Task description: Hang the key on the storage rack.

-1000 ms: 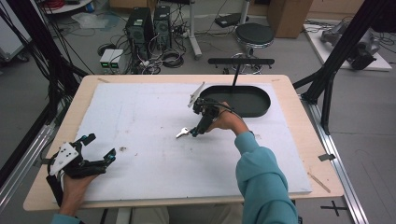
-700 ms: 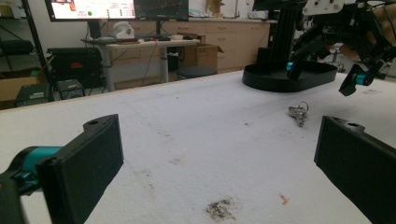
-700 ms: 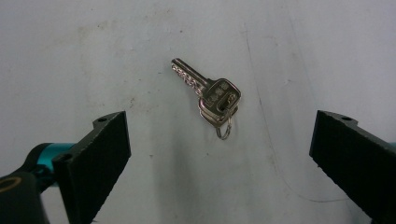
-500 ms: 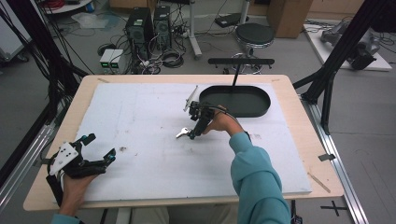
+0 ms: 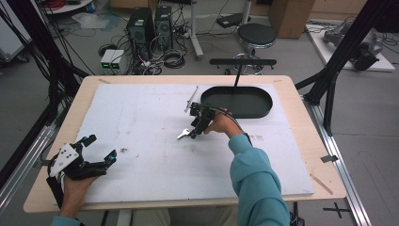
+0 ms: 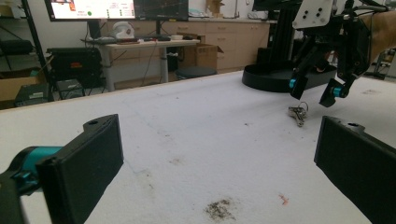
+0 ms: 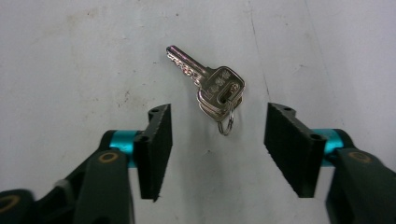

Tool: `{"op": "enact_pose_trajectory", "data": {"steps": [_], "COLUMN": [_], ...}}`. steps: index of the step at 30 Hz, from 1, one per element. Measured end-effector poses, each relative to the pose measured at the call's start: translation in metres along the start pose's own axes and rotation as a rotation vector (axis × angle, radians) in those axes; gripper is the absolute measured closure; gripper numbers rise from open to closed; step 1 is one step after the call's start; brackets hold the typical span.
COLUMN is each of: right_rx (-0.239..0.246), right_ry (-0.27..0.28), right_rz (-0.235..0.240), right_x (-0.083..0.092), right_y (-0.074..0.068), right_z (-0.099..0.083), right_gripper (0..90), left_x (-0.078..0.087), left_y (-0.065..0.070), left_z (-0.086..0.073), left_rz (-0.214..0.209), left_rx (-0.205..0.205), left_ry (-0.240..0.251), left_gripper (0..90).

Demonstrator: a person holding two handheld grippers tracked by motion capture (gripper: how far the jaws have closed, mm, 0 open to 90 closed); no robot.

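Lying flat on the white foam board [image 5: 141, 122], a little left of centre frame in the high view: a small bunch of silver keys [image 5: 183, 135] on a ring, well short of the black oval tray [image 5: 263, 106] at upper right of centre. Poised directly over it, the right gripper [image 5: 194, 133], tilted down from the hand [image 5: 221, 125] at its right. Seen in the right gripper view, keys [image 7: 210, 84] just above centre frame, ahead of and between the jaw tips, slightly nearer the right-hand pad. Long axis slanted: blade tip toward upper left of that frame, heads and ring toward lower right, ring nearest the jaws. Jaws apart, wide enough to take the key heads with room on both sides; nothing held, nothing touched, no pad yet level with the metal.

Judged from this: a short advance down and forward needed to bracket the heads, closing across the bunch's width rather than along the blade.

Far off at lower left of the high view, the left gripper [image 5: 91, 150], jaws spread wide and empty, resting at the board's near edge; clearly the farther hand. In the left gripper view, keys [image 6: 297, 113] at right of centre.
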State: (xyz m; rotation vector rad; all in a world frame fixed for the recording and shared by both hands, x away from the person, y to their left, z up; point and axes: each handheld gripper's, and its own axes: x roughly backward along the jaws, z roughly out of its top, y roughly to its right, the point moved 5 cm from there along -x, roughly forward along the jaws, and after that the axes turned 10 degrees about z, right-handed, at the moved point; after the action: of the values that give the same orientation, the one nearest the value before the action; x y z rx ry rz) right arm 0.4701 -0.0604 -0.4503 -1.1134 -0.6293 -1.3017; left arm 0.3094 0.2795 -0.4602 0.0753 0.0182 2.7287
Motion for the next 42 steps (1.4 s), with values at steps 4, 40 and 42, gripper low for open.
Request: {"op": "enact_pose_trajectory", "data": {"steps": [4,40,42], "right_rx": [-0.014,-0.015,-0.021], "right_ry": [-0.005,-0.021,-0.026], "right_rz": [0.009,0.026,0.013], "right_x": [-0.0011,-0.0034,-0.0027], "right_y": [0.0022,0.0060,0.0057], "right_z": [-0.0007,-0.0001,0.0001], "right_gripper": [54.4,87.0,87.5], "left_x": [-0.0001,-0.0004,-0.0004], "left_y": [0.0000,-0.0004,-0.0003], "left_z": [0.0000,-0.0001,-0.0001], "left_rz": [0.001,-0.001,-0.001], "left_rx": [0.002,0.000,-0.001], "left_ry": [0.000,-0.003,-0.003], "left_gripper": [1.7,1.7,1.7]}}
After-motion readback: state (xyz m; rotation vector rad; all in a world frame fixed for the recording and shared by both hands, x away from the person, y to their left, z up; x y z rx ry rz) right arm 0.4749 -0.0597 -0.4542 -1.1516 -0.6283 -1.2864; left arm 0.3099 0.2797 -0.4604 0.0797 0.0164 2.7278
